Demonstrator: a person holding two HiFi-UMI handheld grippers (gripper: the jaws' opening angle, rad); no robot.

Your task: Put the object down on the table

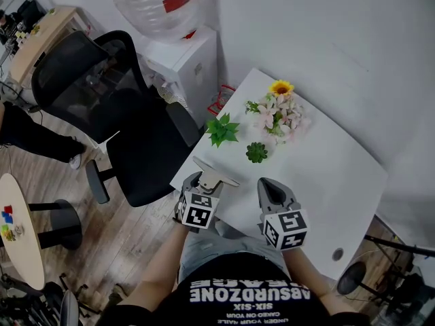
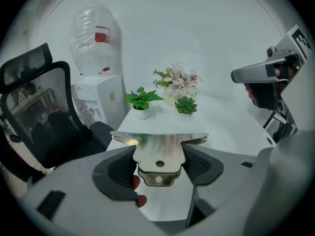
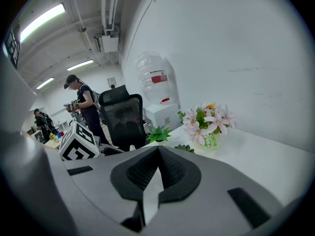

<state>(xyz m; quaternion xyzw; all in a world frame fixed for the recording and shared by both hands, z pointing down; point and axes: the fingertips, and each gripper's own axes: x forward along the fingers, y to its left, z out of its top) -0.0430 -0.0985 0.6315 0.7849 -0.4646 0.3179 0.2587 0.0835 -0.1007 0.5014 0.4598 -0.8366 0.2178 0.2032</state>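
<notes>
holding a metal bracket [image 2: 158, 150] over the tabletop [image 1: 326, 175].
your left hand-held gripper [image 2: 158, 165] clamps it; your right hand-held gripper [image 3: 156, 170] is closed, empty.

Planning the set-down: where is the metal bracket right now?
The metal bracket is clamped in the left tool, over the near edge of the white table.

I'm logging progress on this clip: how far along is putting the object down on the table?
Done: the shiny T-shaped metal plate is grasped and held over the near edge of the white table. In hand: the left gripper is shut on it, fingers clamping its narrow stem; the right gripper is shut and empty. Left: lower the plate onto the tabletop and open the fingers.
</notes>
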